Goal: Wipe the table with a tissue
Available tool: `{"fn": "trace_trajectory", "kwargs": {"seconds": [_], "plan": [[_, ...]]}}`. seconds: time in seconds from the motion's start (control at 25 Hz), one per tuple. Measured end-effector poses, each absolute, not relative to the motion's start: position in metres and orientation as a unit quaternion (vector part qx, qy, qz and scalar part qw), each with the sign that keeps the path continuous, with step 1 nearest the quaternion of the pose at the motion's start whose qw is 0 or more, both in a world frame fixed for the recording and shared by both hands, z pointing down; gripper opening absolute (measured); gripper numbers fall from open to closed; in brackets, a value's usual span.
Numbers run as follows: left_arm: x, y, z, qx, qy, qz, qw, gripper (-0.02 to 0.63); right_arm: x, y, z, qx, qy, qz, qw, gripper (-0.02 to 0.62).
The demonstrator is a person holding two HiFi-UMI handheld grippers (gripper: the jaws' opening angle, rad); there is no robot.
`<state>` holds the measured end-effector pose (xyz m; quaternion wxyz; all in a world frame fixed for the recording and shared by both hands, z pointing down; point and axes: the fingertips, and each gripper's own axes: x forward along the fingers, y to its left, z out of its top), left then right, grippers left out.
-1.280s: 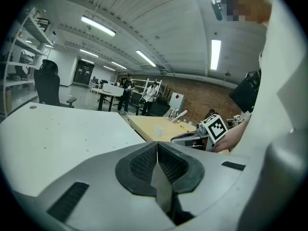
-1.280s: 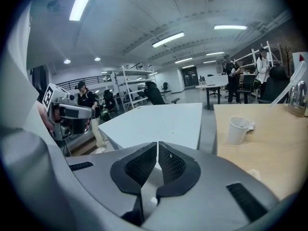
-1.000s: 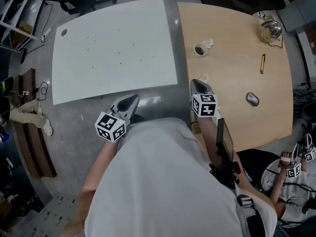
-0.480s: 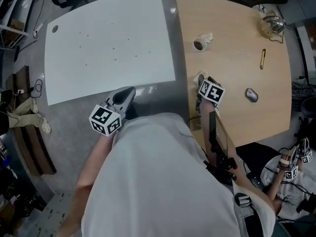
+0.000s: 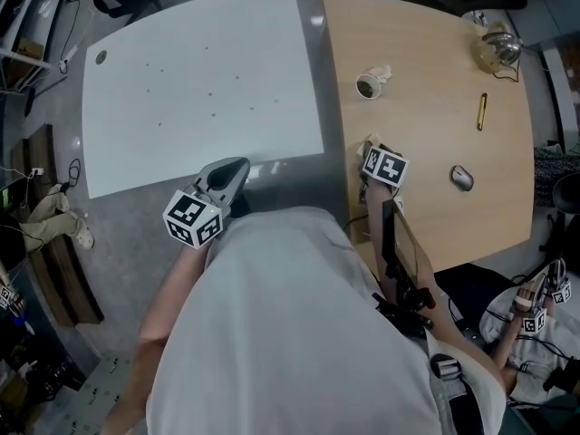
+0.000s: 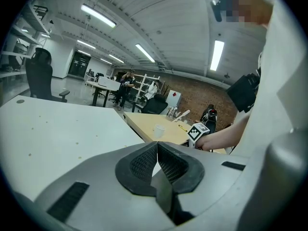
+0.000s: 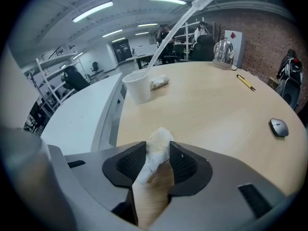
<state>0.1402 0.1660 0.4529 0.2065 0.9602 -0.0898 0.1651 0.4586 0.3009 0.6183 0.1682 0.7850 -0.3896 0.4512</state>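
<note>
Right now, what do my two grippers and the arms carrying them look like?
Both the left gripper and the right gripper are grey moulded shells with black, fine-ribbed pads. Each carries a cube of black-and-white square markers. The forearms are bare below a white shirt.

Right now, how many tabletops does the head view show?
2. The white table is at the left; the wooden table stands beside it at the right, carrying a cup. More may lie outside the frame.
</note>
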Motion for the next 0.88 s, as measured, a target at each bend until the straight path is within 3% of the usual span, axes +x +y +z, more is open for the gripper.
{"fn": "trace_trajectory", "kwargs": {"seconds": [0.36, 0.88], "plan": [[0.153, 0.168, 0.450, 0.962, -0.079, 0.164, 0.202, 0.006, 0.454, 0.294, 0.601, 0.786, -0.419, 0.435, 0.133, 0.093], [0.136, 0.161, 0.453, 0.958, -0.102, 0.156, 0.219, 0.006, 0.395, 0.214, 0.546, 0.713, -0.593, 0.356, 0.118, 0.086]]}}
